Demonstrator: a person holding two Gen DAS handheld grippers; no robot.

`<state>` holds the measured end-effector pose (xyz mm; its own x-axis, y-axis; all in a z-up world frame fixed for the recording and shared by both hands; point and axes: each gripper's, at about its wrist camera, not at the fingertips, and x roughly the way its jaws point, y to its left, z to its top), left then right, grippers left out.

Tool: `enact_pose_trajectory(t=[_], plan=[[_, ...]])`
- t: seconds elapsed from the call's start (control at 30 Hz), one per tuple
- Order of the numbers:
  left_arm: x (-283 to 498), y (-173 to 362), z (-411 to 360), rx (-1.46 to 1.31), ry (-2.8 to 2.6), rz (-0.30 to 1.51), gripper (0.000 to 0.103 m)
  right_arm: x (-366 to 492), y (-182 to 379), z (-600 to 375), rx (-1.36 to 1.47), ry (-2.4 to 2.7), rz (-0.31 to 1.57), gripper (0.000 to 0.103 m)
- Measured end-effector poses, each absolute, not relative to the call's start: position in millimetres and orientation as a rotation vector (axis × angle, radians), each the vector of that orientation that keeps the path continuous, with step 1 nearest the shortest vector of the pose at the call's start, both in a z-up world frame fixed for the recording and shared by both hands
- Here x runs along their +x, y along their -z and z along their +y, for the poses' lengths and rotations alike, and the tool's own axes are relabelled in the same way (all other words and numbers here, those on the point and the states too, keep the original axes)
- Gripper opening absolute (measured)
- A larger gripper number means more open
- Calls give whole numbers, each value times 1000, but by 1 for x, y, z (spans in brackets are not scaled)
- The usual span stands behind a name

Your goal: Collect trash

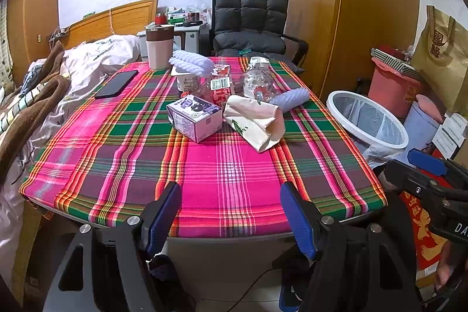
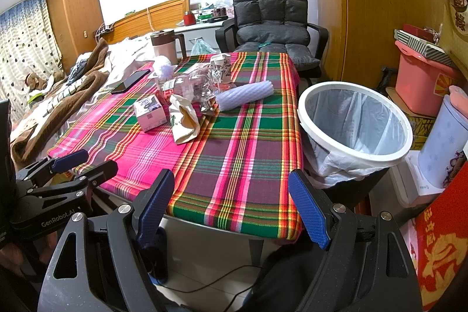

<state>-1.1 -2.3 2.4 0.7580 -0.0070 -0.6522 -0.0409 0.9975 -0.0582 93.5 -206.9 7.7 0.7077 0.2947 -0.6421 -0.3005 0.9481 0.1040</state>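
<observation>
Trash lies in a heap mid-table on the plaid cloth (image 1: 222,165): a small purple-and-white box (image 1: 194,117), a crumpled cream paper bag (image 1: 254,119), a crushed clear plastic bottle (image 1: 260,82), a red carton with a barcode (image 1: 220,89), and two lilac foam sleeves (image 1: 191,63) (image 1: 291,98). The box (image 2: 149,111), bag (image 2: 184,119) and one foam sleeve (image 2: 245,95) also show in the right wrist view. A white-rimmed bin (image 2: 355,122) with a clear liner stands right of the table. My left gripper (image 1: 231,206) and right gripper (image 2: 232,201) both hang open at the near table edge, empty.
A black phone (image 1: 117,84) and a pink tumbler with a brown lid (image 1: 159,47) rest at the table's far left. A bed (image 1: 44,84) flanks the left, a grey cushioned chair (image 1: 251,22) stands behind, and a pink tub (image 2: 421,78) with boxes crowds the right.
</observation>
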Motion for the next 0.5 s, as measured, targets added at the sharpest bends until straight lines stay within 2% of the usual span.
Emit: enact_pose_trajectory(t=[0.5], plan=[[1, -1, 2, -75, 3, 711, 70, 95, -6, -206, -7, -337, 717, 81]])
